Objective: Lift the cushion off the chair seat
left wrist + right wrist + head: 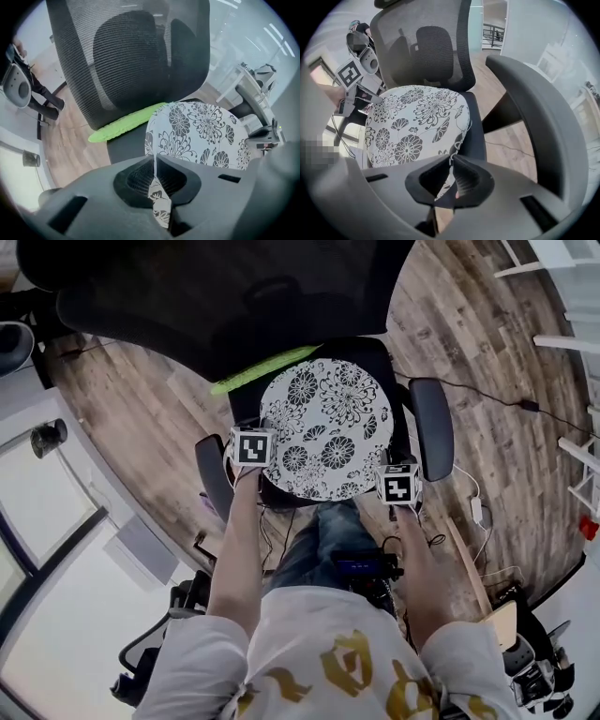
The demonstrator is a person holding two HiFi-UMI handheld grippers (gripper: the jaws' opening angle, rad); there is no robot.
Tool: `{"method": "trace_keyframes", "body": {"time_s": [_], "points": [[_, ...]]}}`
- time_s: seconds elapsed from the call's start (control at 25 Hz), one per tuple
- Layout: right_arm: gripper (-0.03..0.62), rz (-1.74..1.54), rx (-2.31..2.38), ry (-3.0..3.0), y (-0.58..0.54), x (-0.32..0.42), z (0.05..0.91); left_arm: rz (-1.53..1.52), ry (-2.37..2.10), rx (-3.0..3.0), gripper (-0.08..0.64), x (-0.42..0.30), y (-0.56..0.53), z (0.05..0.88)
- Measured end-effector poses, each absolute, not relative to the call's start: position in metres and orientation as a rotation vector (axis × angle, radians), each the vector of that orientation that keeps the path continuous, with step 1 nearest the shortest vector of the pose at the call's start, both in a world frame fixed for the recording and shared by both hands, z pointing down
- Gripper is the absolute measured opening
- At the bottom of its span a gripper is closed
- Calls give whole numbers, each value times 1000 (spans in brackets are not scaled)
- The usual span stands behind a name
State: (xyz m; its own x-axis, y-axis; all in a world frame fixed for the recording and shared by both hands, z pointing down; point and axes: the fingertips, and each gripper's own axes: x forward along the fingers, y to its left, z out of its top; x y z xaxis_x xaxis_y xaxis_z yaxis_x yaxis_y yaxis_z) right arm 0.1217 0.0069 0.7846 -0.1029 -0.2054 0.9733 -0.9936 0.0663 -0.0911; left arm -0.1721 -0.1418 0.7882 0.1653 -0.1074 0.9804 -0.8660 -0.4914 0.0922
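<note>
The fingers of the left gripper (155, 165) are pinched together on the near left edge of the cushion (328, 427). Those of the right gripper (453, 161) clamp its near right edge. The grasp looks done and the lift begun: the near edge seems raised, while the far edge lies over the chair seat (386, 360), beside a green strip (262, 371). Clearing the seat remains. No container shows.
</note>
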Motion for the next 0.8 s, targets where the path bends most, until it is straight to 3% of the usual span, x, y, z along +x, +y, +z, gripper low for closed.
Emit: {"method": "trace_keyframes", "body": {"time_s": [0.8], "points": [[28, 1042, 1267, -1522, 5, 128, 708, 1368, -924, 1868, 17, -166, -148, 709]]}}
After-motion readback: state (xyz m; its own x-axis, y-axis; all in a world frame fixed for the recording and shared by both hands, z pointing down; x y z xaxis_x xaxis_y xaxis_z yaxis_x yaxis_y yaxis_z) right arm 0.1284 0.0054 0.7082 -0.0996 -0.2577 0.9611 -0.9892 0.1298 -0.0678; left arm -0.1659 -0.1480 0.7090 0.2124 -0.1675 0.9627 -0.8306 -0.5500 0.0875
